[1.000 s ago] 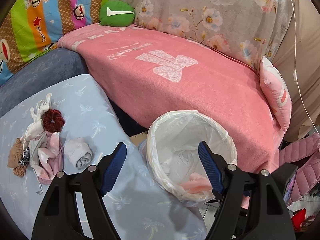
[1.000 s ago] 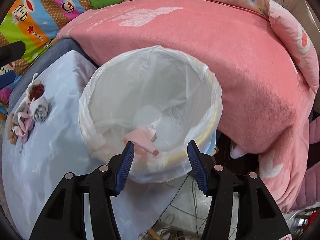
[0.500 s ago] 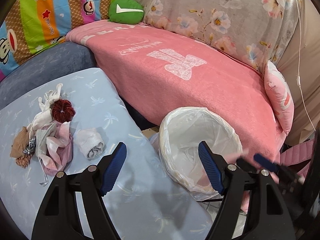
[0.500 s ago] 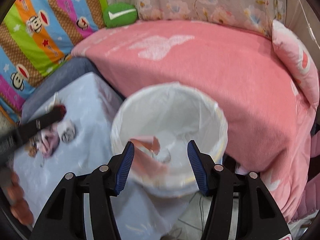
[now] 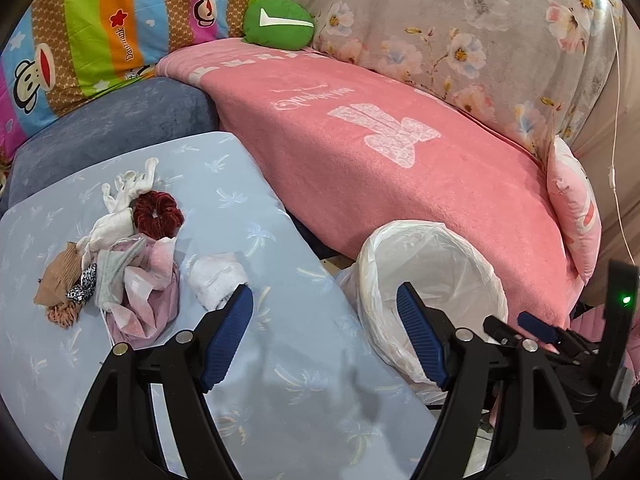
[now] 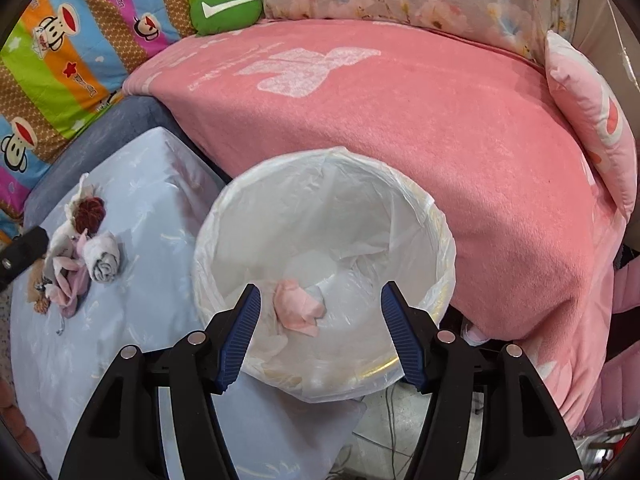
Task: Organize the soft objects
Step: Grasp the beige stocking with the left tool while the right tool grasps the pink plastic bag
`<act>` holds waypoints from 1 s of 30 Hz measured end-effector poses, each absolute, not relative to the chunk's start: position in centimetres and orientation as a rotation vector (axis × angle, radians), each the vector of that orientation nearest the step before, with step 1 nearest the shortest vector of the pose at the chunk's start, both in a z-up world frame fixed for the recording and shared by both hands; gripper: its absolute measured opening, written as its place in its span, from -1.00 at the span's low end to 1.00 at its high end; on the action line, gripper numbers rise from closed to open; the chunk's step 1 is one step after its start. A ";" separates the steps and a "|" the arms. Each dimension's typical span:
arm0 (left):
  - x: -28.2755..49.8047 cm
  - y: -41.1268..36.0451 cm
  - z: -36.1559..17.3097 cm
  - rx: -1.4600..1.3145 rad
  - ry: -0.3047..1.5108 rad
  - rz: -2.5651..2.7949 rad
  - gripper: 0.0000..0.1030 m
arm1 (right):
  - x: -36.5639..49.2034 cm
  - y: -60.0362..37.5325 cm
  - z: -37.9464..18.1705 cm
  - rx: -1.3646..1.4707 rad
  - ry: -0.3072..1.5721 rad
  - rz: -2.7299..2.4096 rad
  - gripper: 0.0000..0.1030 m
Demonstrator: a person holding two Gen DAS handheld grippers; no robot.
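Lying crumpled in the lined bin [image 6: 436, 240], a pink cloth [image 6: 298, 306]; right tool [image 6: 320, 330] opening, empty

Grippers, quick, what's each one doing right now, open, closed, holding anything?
Left gripper: open, holding nothing.
Right gripper: jaws opening, nothing gripped; pink cloth lies in the bin.

Your left gripper [image 5: 325, 338] hangs open over the pale blue table cover [image 5: 256, 392], nothing between its blue pads. A rolled white sock [image 5: 216, 280] lies just beyond its left finger, beside the clothing pile [image 5: 116, 268] and dark red scrunchie [image 5: 157, 215]. The lined bin [image 5: 432, 276] sits right.
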State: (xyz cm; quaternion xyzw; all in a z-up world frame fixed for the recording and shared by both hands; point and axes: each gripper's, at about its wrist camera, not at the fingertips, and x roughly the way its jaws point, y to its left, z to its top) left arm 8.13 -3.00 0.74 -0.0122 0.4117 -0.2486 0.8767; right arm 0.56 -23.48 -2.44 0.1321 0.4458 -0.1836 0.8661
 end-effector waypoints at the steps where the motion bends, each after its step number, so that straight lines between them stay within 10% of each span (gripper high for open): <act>1: 8.2 -2.7 0.7 -0.030 0.861 -0.513 0.38 | 0.7 -23.2 -2.3 0.274 0.926 -0.379 0.23; 30: 14.6 17.6 -4.0 -0.058 0.890 -0.113 0.50 | 10.9 -3.2 -0.8 0.195 0.858 -0.010 0.23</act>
